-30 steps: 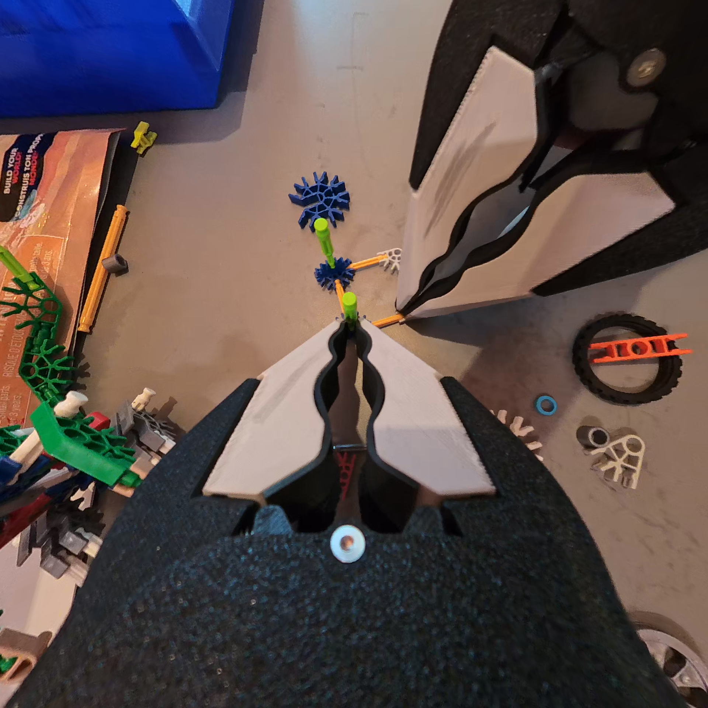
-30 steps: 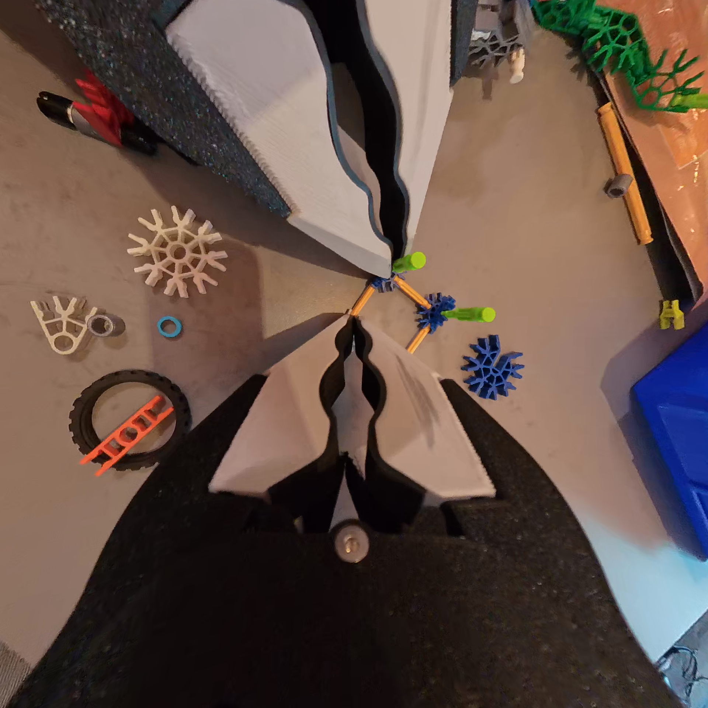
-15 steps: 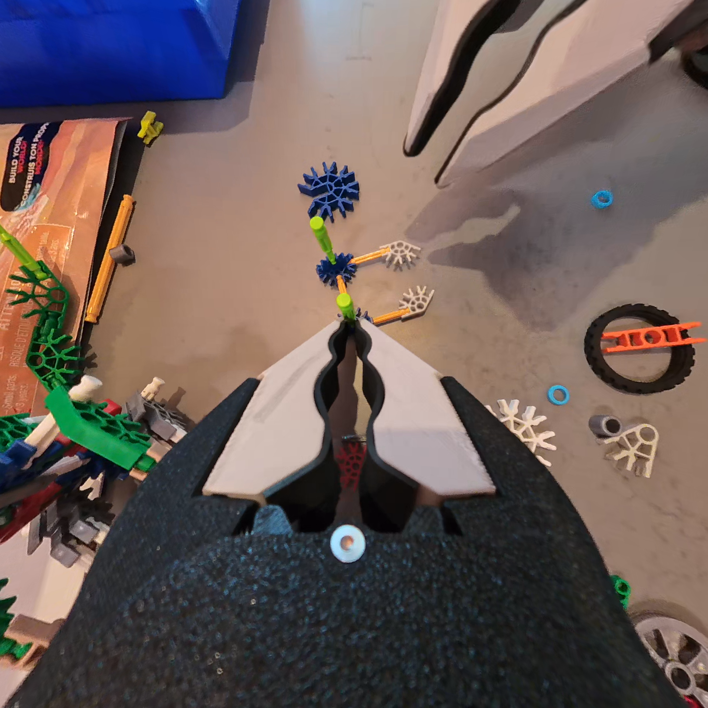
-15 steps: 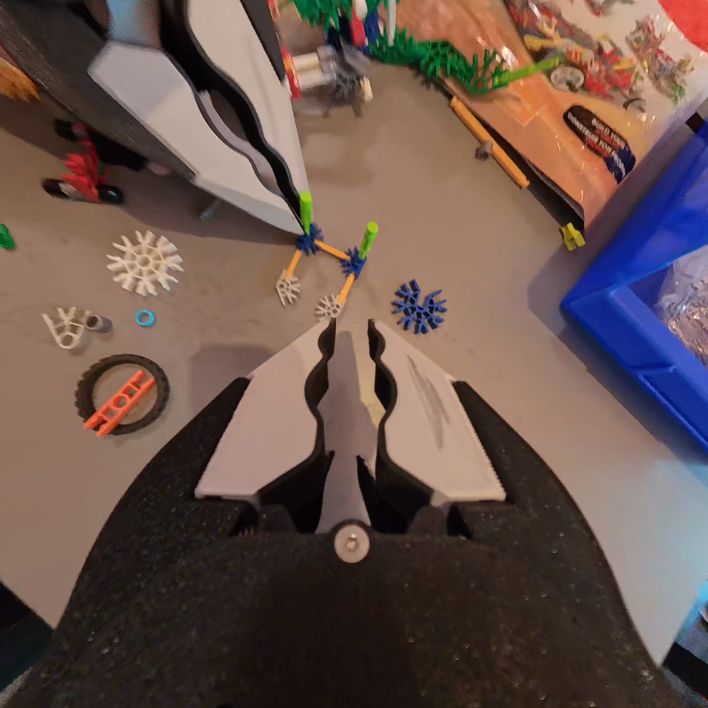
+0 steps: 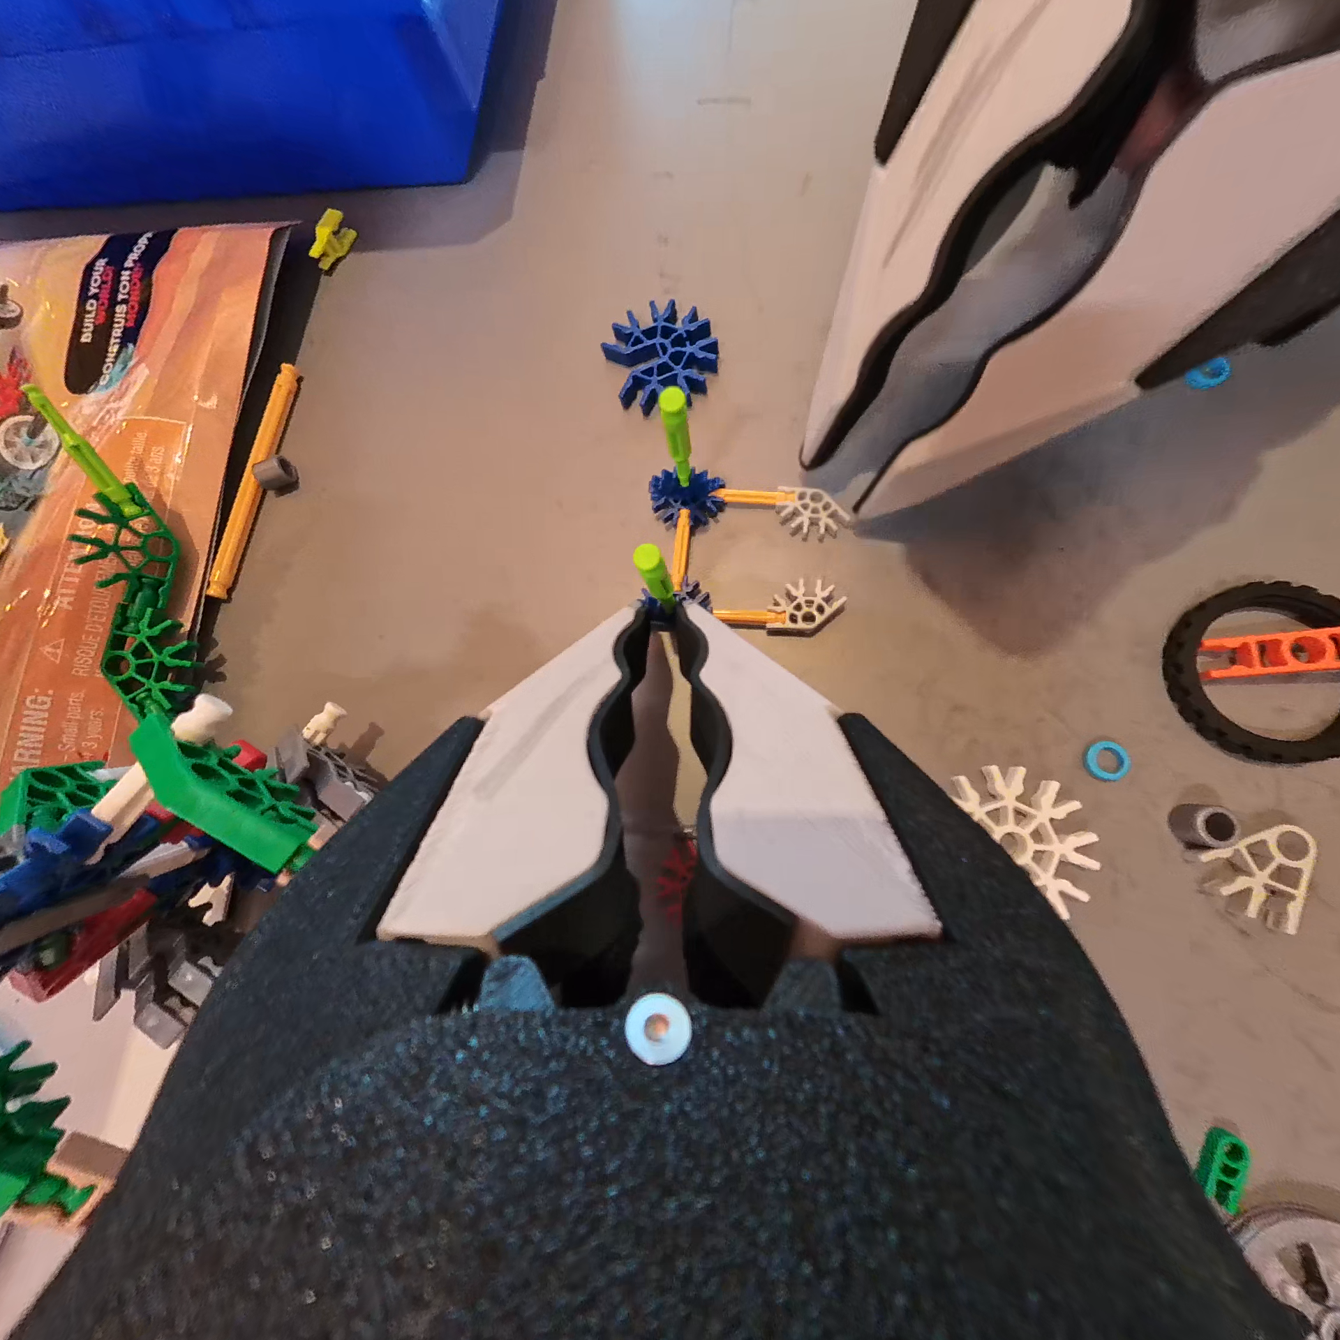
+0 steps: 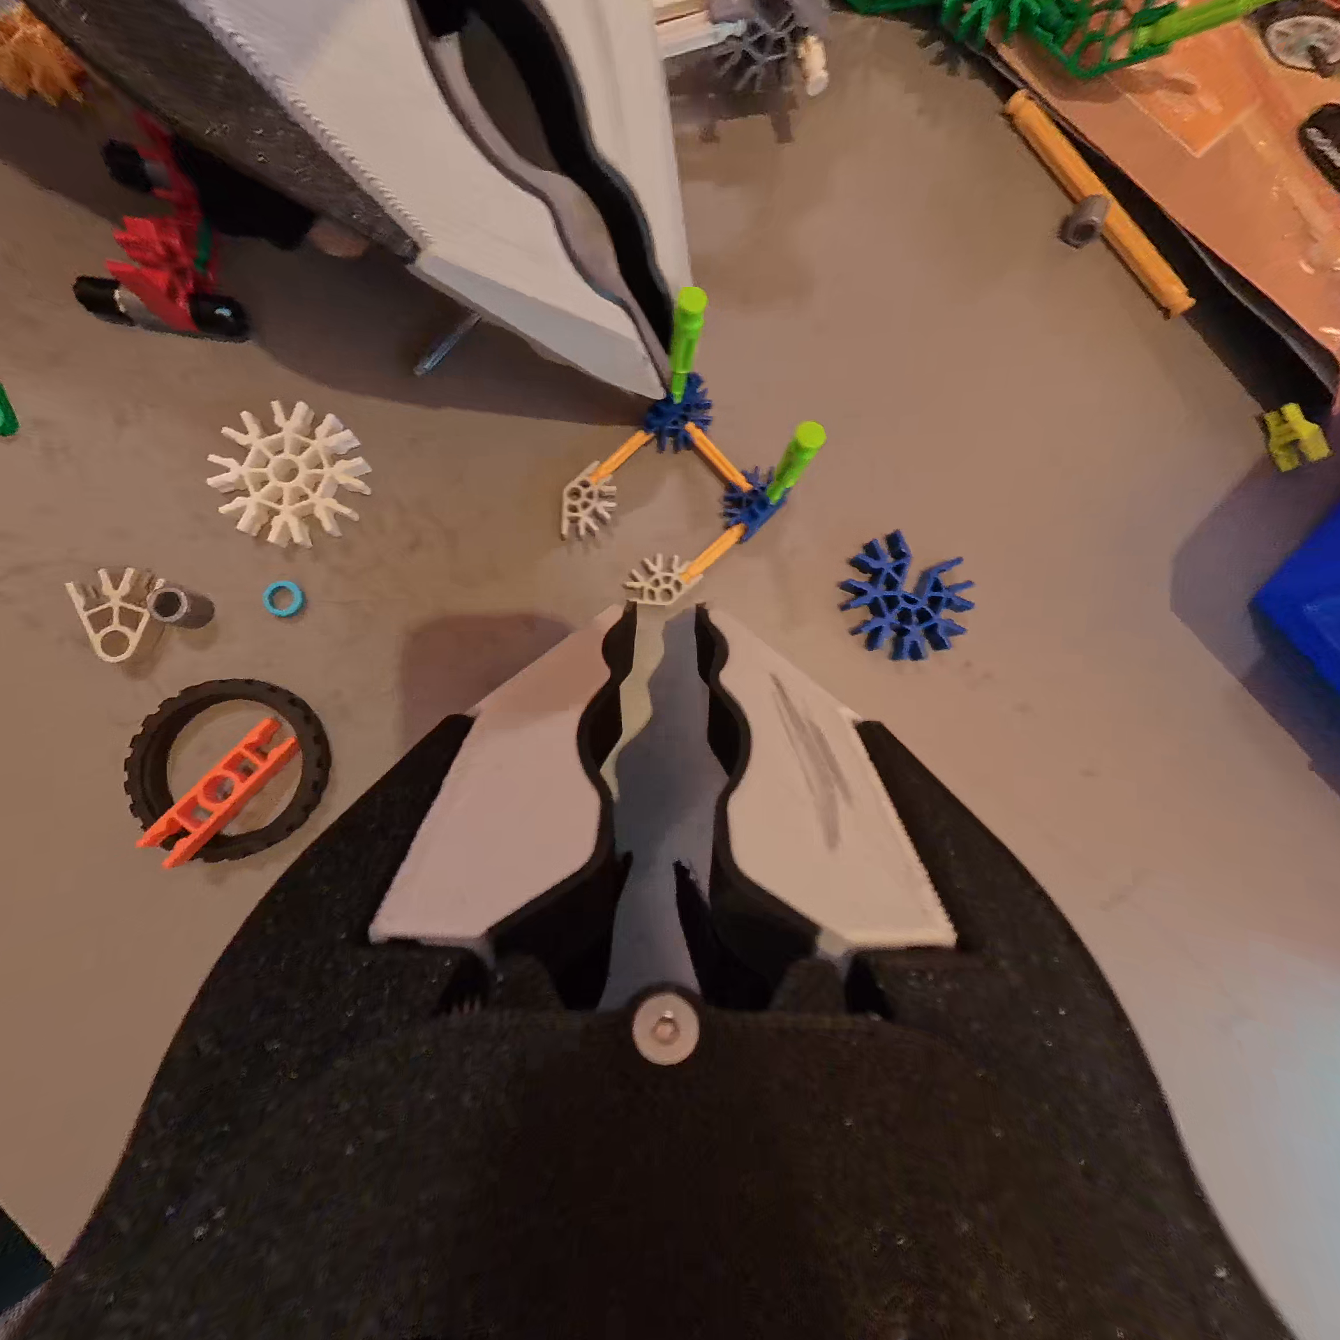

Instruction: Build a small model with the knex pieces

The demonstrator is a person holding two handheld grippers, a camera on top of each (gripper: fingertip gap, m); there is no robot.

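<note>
A small assembly lies on the grey table: two blue connectors (image 5: 685, 493) joined by an orange rod. Each carries an upright green rod (image 5: 674, 428) and an orange rod ending in a whitish connector (image 5: 812, 511). My left gripper (image 5: 661, 613) is shut on the near blue connector (image 6: 674, 420), beside its green rod (image 5: 652, 573). It also shows in the right wrist view (image 6: 663, 384). My right gripper (image 6: 663, 613) is open and empty. Its tips sit just short of the far whitish connector (image 6: 656, 580). In the left wrist view the right gripper (image 5: 834, 484) hangs at the upper right.
A loose blue connector (image 6: 906, 598) lies beside the assembly. A white snowflake connector (image 6: 290, 471), a black tyre (image 6: 145, 768) with an orange piece and a small blue ring (image 6: 283, 598) lie to one side. A blue bin (image 5: 217, 94), a booklet (image 5: 109, 435) and a parts pile (image 5: 145, 834) are on the other. Left tips to right tips: about 6 cm.
My right gripper let go of the assembly, opened and drew back, then came in again toward the far whitish connector. My left gripper stays shut on the near blue connector.
</note>
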